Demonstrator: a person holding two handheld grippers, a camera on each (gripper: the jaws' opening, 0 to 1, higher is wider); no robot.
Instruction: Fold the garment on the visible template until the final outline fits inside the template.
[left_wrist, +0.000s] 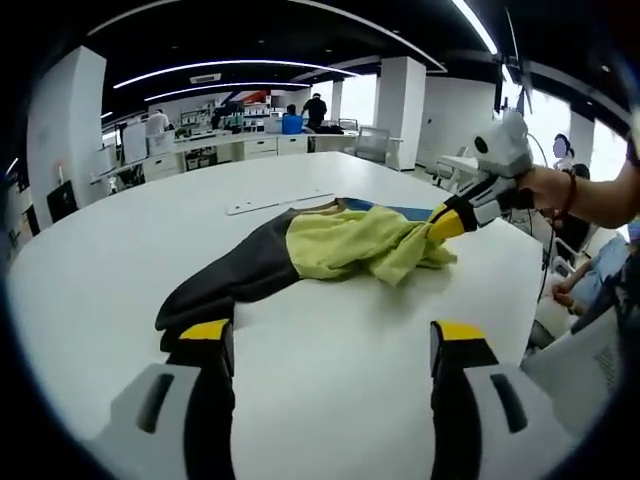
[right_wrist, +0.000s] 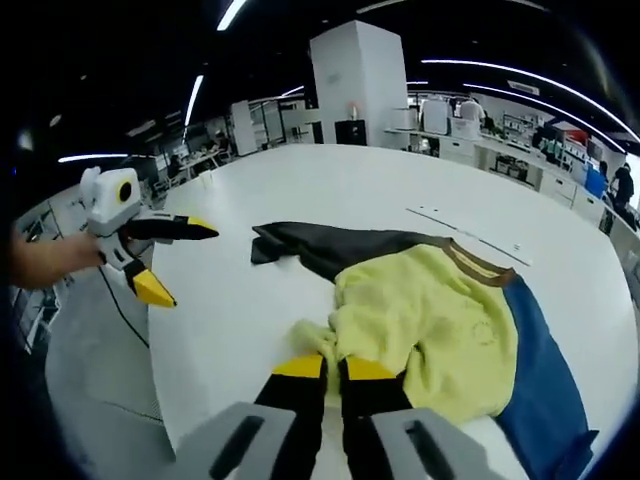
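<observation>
Our right gripper (right_wrist: 335, 368) pinches the crumpled yellow, grey and blue garment (right_wrist: 430, 320); our left gripper (left_wrist: 330, 335) hovers spread over bare white table (left_wrist: 330, 400) at the grey sleeve.

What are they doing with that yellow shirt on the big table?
A person is folding a garment on a white table, using a hand-held gripper in each hand. The right hand-held gripper is pinched shut on a bunched yellow edge of the garment. The left hand-held gripper is open, hovering above the table just short of the dark sleeve and holding nothing. The garment lies crumpled, so the folding is not finished.
</observation>
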